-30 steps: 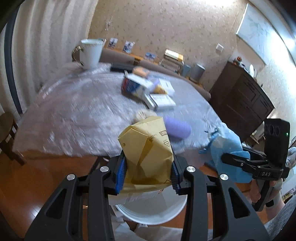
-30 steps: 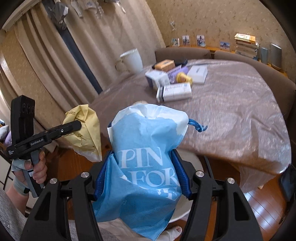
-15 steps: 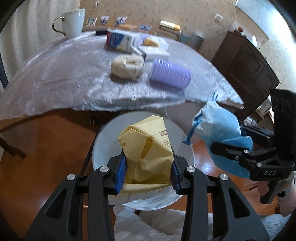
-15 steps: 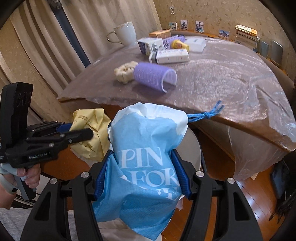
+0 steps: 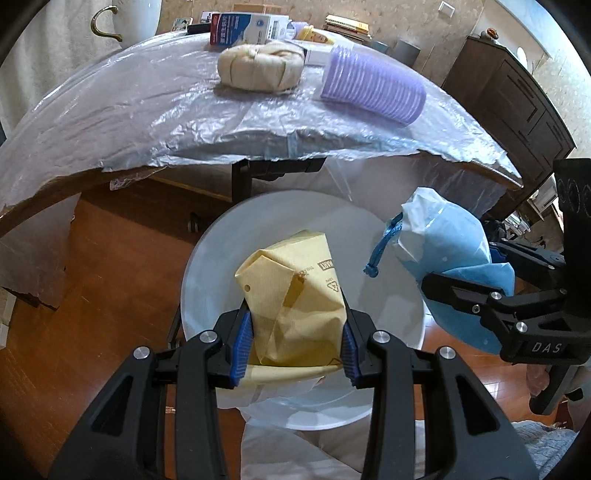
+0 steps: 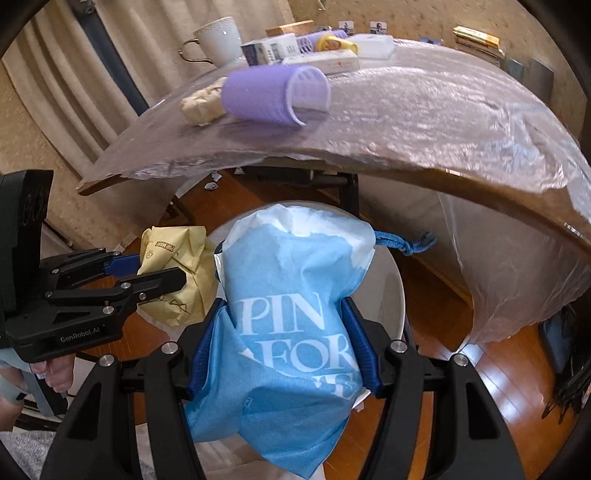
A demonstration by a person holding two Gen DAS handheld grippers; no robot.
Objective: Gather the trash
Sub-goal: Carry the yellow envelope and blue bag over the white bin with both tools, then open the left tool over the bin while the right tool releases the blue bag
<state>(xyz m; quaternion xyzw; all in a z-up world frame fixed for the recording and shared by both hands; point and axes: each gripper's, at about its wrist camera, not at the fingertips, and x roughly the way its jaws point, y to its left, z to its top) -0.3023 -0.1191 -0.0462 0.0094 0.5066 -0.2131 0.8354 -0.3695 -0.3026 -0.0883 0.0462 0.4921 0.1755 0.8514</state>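
My left gripper (image 5: 291, 343) is shut on a crumpled yellow paper bag (image 5: 295, 295) and holds it over the open white trash bin (image 5: 218, 258) on the floor. My right gripper (image 6: 284, 343) is shut on a blue and white drawstring bag (image 6: 295, 314), also above the bin (image 6: 391, 295). In the left wrist view the blue bag (image 5: 443, 251) hangs at the bin's right rim. In the right wrist view the yellow bag (image 6: 177, 273) sits to the left of the blue one.
The plastic-covered table (image 5: 147, 110) stands just beyond the bin, its edge overhanging it. On it lie a stack of purple cups (image 5: 373, 88), a beige cloth bundle (image 5: 262, 66), boxes (image 5: 243, 26) and a white mug (image 6: 218, 40). A dark cabinet (image 5: 517, 92) stands at right.
Both grippers have come down from table height to below the table edge, over the white bin, each still holding its bag.
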